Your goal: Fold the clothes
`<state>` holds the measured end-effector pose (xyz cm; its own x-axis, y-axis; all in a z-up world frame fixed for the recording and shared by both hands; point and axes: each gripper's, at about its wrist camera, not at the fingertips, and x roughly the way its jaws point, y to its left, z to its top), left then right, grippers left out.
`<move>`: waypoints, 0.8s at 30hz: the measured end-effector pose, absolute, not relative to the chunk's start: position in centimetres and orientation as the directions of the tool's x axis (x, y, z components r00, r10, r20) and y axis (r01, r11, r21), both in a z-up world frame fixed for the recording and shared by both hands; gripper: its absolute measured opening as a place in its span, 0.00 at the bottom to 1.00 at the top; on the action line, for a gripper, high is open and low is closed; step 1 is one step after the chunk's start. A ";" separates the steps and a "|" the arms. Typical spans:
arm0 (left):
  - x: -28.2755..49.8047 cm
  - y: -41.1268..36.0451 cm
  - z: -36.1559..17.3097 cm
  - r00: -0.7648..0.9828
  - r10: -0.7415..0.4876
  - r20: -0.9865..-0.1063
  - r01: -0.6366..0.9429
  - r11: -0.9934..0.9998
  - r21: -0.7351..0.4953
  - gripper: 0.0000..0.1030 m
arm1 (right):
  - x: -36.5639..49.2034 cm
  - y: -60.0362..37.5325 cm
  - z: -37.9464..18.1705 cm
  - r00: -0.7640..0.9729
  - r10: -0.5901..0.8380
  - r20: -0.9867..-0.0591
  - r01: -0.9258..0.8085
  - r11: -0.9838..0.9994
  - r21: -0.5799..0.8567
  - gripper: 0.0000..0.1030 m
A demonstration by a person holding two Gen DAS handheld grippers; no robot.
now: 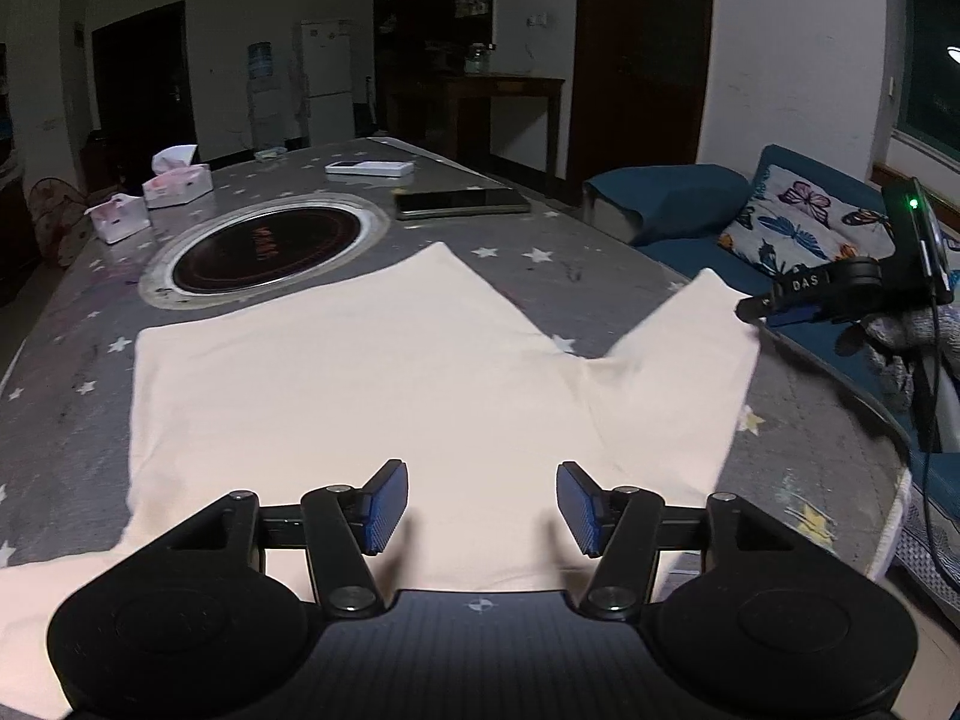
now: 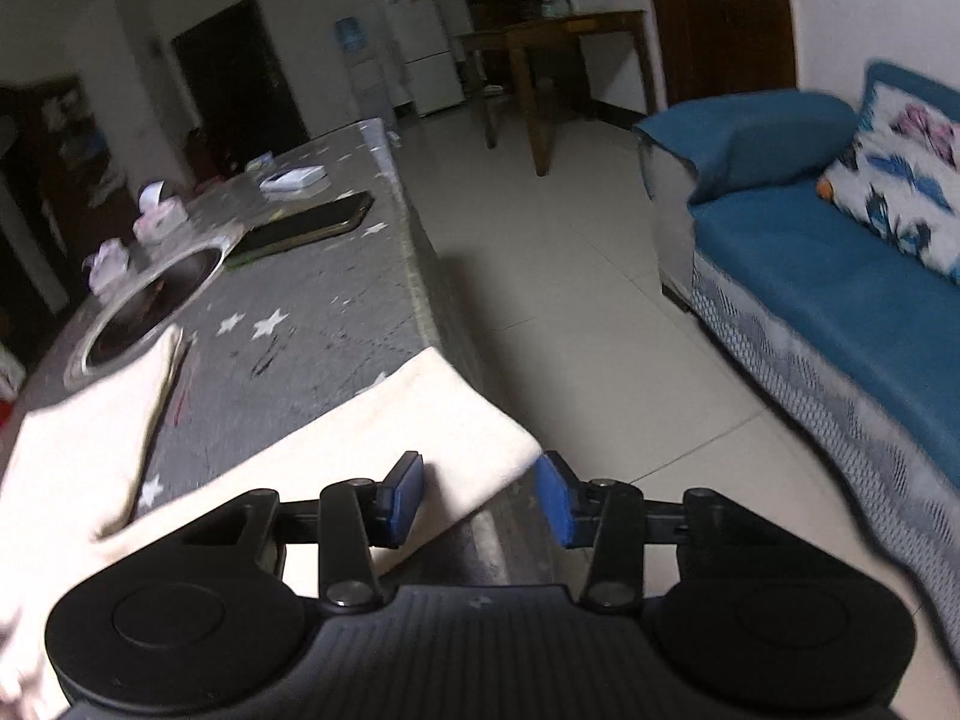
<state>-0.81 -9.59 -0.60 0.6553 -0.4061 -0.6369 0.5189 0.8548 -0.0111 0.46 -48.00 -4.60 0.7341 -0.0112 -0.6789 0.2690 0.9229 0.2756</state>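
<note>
Although the cream garment (image 1: 360, 396) lay mostly flat on the star-patterned table (image 1: 600, 276), its right-hand part ran out as a long strip toward the table's right edge, and that strip was what the coming move seemed to hinge on. Seen from the right wrist, the strip's long axis ran from the lower left up toward the right, its squared end (image 2: 480, 438) reaching the table's edge, with the floor beyond. The right tongs (image 2: 480, 498) stood wide apart, the left pad (image 2: 403, 501) over the cloth and the right pad (image 2: 555, 501) just past the corner, so the end of the strip lay between them without being pinched. In the left wrist view the right tongs (image 1: 750, 309) appeared at that same corner of the strip, touching or just beside it; whether they touched could not be told. The left tongs (image 1: 483, 507) were also wide, hovering over the near middle of the garment with cloth under and ahead of them and nothing gripped. By position the right tongs were plainly the nearer to the strip's end, while the left sat well apart from it. A fold of that strip would likely carry it leftward across the body. Farther along the table were a round inset burner (image 1: 264, 252), a phone (image 1: 462, 203) and tissue packs (image 1: 177, 183), all away from the cloth.
</note>
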 end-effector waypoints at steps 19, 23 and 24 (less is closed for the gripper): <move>-1.5 -13.8 -2.1 0.594 -0.458 -0.661 0.600 0.800 -0.015 0.58 | -0.7 -47.6 -1.5 0.814 0.058 -0.578 0.174 0.925 0.338 0.08; -1.5 -14.8 -2.9 0.581 -0.461 -0.671 0.615 0.788 -0.009 0.58 | -1.0 -47.1 0.6 0.836 0.097 -0.539 0.128 0.923 0.363 0.07; -1.5 -15.0 -3.1 0.578 -0.461 -0.673 0.620 0.785 -0.006 0.58 | -1.1 -46.9 1.2 0.842 0.109 -0.529 0.113 0.922 0.369 0.07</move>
